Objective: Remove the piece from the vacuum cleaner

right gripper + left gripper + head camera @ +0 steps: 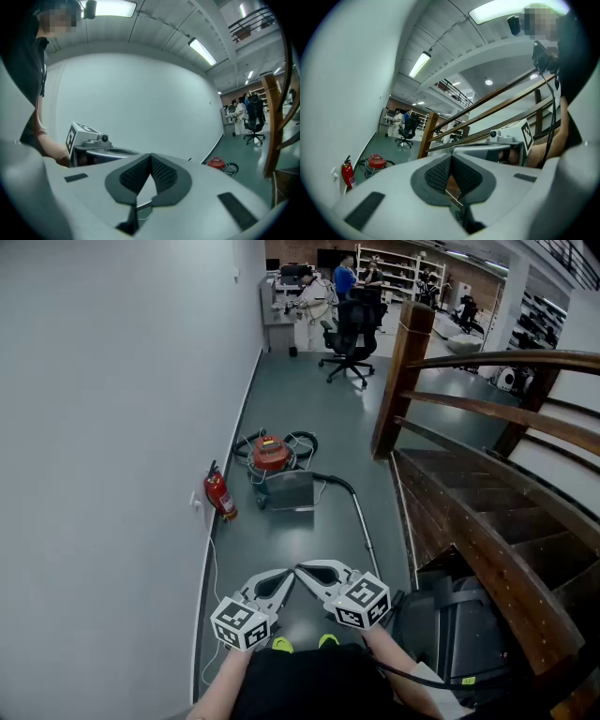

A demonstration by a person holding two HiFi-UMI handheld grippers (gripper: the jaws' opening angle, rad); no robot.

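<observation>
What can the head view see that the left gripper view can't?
Only the head view shows the person's yellow-green shoe tips and the long silver vacuum tube. Only the left gripper view shows the long white ceiling lamp. Both show the round red vacuum cleaner, the red fire extinguisher by the wall and the black office chair.

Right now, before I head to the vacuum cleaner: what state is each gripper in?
Left gripper: closed, holding nothing.
Right gripper: closed, holding nothing.
</observation>
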